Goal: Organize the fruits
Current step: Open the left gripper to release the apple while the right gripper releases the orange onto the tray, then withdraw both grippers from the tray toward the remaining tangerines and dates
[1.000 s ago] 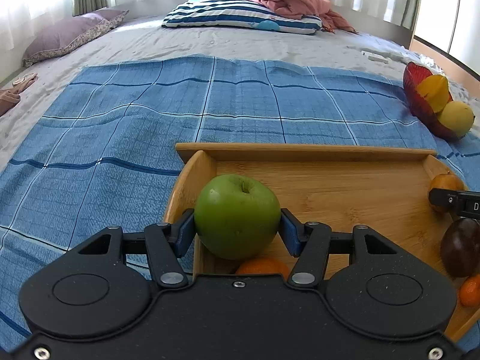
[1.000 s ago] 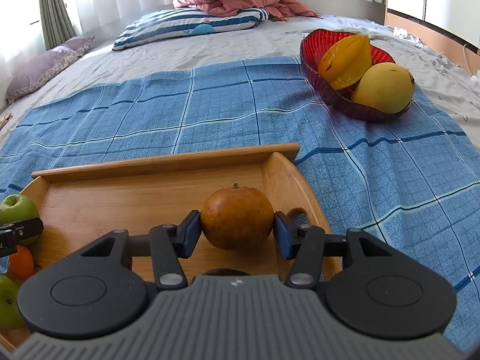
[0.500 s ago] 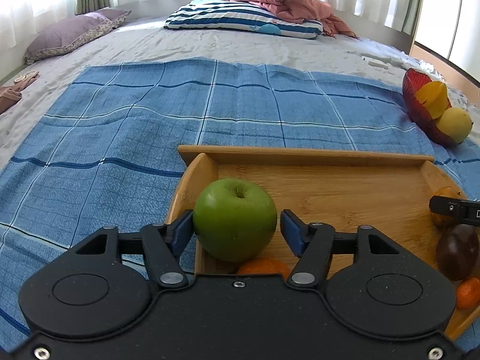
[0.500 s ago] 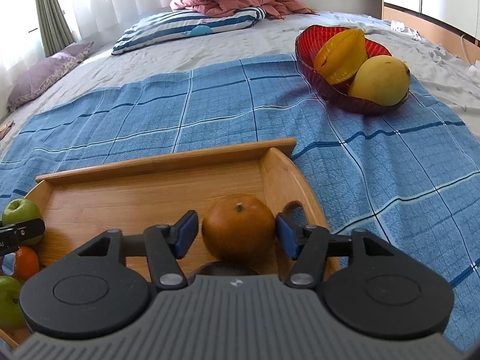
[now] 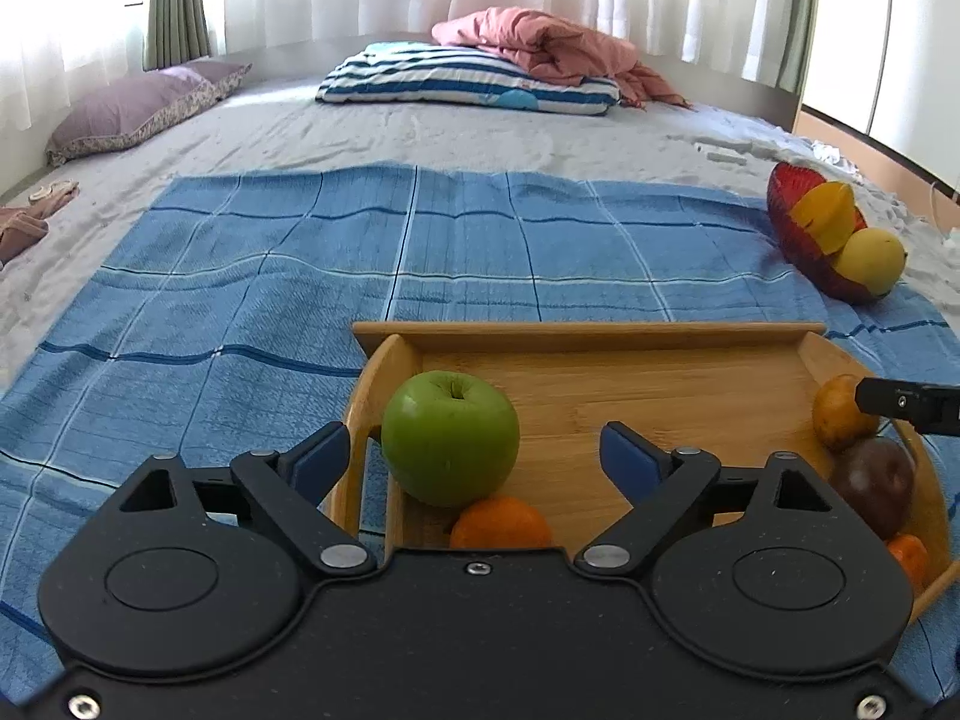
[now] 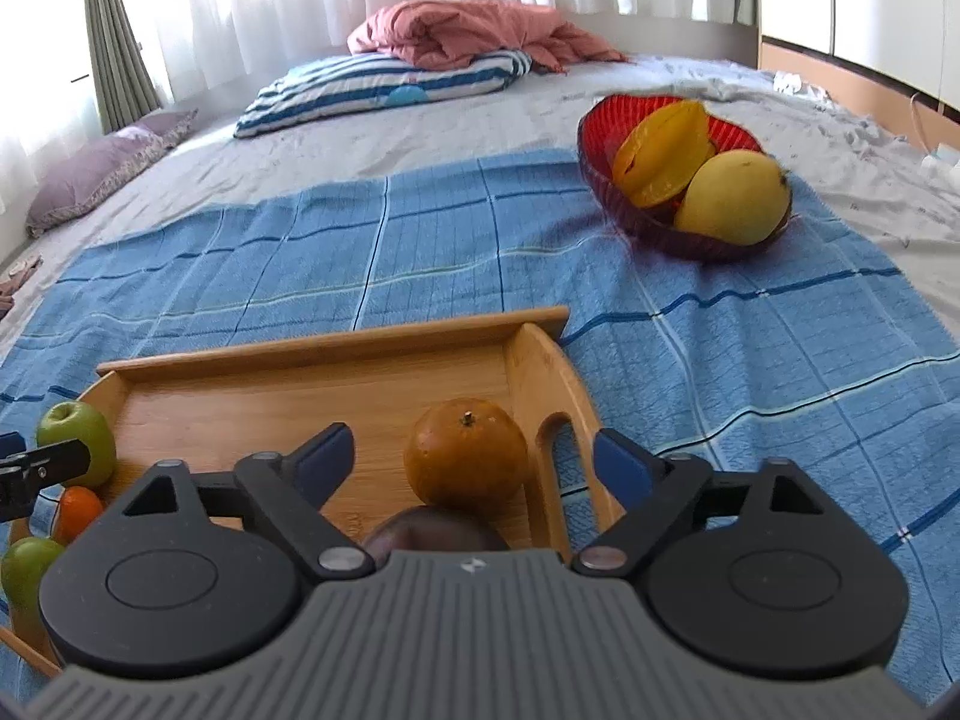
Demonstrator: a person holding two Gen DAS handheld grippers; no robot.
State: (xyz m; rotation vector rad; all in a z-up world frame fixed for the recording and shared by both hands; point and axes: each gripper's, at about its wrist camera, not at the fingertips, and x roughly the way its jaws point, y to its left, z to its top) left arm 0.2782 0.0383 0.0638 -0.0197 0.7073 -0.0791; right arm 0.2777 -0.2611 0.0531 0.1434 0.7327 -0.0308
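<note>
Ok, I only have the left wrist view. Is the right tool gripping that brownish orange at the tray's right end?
Observer: No. The right tool's jaws are opening, and the brownish orange sits free between them, touching neither pad, on the tray.
Operator: Anything hidden under my own tool?
Observer: Yes, a second green apple lies near the tray's near left corner, beside the small orange.

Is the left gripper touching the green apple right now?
Apart. The left wrist view shows the left gripper opening, with clear gaps between both blue fingers and the green apple in the tray.
</note>
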